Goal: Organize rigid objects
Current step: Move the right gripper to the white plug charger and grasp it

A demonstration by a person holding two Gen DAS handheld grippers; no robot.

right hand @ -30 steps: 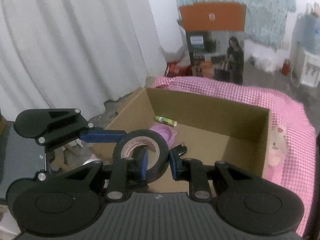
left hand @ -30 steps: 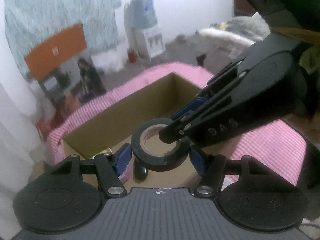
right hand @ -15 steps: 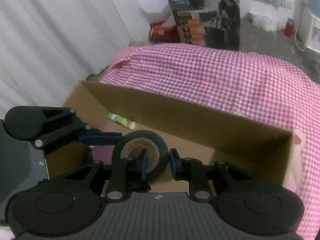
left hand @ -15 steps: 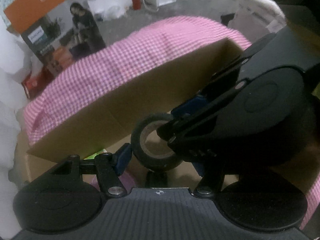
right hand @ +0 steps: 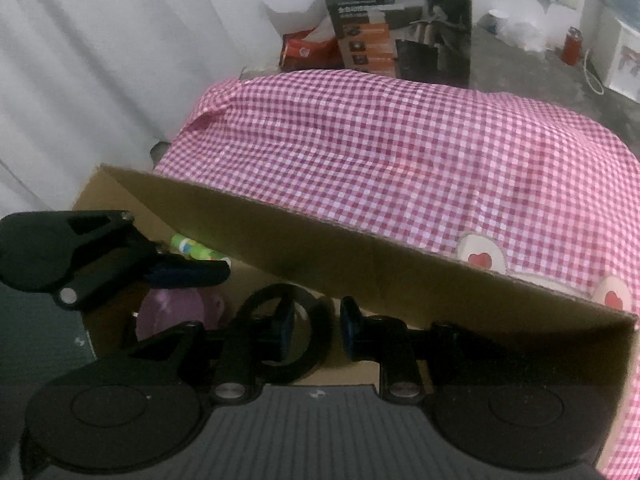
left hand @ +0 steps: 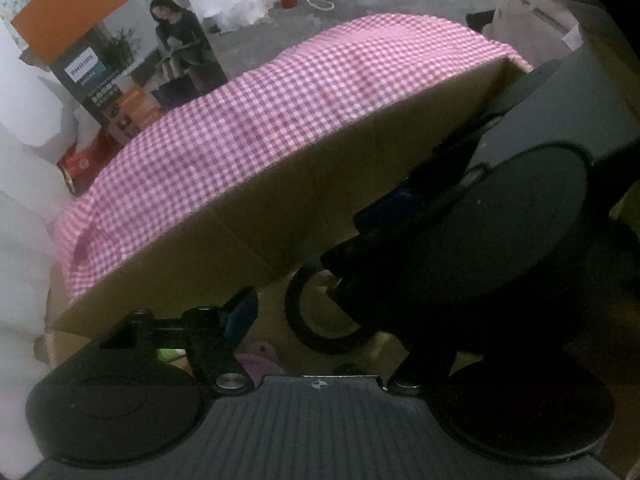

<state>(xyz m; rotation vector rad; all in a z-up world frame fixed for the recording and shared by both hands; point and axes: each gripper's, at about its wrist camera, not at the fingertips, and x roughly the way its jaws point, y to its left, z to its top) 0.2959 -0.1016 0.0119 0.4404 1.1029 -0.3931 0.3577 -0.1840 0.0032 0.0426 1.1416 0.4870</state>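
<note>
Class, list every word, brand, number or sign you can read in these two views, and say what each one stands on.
"PHILIPS": white panel on the tall product carton behind the checked cloth, read in the left wrist view; blurred in the right.
Smaller print below it on the carton: too small to read.
Label on the green tube in the cardboard box: blurred, unreadable.

My right tongs (left hand: 360, 256) cover the far side of the black ring of tape (left hand: 320, 316) in my left view, and my own right-hand fingertip is hidden too. The brown cardboard box wall (right hand: 360, 256) hides part of the small green-labelled tube (right hand: 196, 249). The lilac plastic piece (right hand: 176, 314) sits half behind my left tongs (right hand: 188, 272).
</note>
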